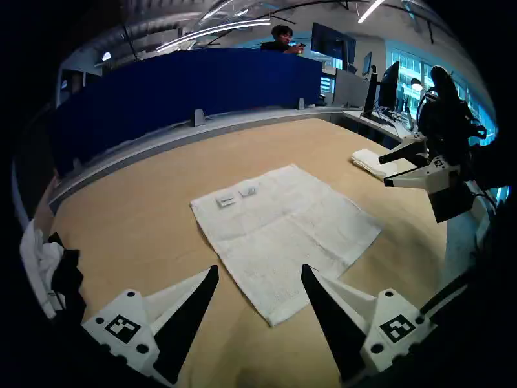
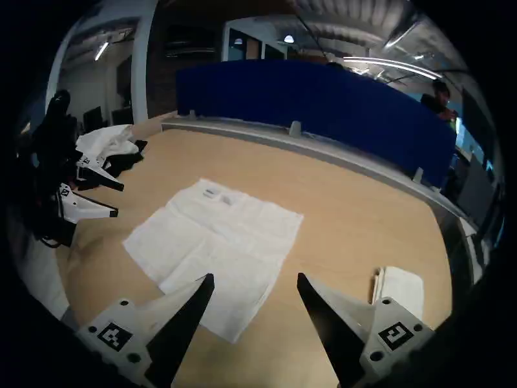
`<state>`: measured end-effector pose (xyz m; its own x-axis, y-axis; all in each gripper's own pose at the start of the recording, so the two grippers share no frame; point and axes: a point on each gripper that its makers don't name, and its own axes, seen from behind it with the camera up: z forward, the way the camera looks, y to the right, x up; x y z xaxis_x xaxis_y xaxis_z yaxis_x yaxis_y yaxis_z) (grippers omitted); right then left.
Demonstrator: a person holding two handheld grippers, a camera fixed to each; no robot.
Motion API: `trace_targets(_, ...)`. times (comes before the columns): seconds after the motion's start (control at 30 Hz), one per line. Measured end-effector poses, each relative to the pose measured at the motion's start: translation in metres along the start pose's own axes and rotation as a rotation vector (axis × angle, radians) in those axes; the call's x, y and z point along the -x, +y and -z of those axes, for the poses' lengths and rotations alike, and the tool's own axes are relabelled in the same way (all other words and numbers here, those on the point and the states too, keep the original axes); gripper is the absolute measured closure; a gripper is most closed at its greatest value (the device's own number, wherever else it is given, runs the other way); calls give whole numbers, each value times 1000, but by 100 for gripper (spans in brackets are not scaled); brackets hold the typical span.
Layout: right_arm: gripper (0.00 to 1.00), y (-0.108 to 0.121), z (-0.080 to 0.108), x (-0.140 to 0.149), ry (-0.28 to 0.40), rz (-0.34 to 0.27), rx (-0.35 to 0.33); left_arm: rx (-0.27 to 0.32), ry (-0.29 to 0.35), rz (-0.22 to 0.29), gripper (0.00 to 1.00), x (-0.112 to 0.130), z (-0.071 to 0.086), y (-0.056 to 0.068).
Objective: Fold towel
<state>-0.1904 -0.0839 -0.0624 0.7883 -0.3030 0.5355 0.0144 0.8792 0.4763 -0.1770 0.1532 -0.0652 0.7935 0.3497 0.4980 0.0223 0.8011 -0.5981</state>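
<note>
Progress nil: found towel [image 1: 284, 233] spread flat at 12 o'clock, saw left gripper [image 1: 258, 268] and right gripper [image 2: 254, 275] gaping, empty, every fold left undone.

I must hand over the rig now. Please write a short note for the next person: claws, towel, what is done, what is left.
Left claw: open, empty, over the towel's near edge.
Right claw: open, empty, by the same edge.
Towel: flat and unfolded on the table.
Folded towel: at the table's side, apart from it.
Done: no fold yet.
Left: all the folding.
</note>
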Motion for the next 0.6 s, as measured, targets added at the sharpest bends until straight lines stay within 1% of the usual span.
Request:
trace_targets(0.2,0,-5,-9,28,-54,4,-13,25,-55,0,5,21,-10,7)
trace_targets(0.3,1,-8,-11,41,-80,7,-20,36,-81,-4,6,30,-15,10)
trace_targets(0.43,2,-11,-13,60,-122,8,-31,46,-118,6,5,42,-19,13)
trace_targets(0.57,9,-16,-14,77,-160,3,-47,47,-156,24,6,55,-21,16)
trace_targets(0.6,10,-17,-14,81,-169,1,-50,46,-164,28,6,58,-21,17)
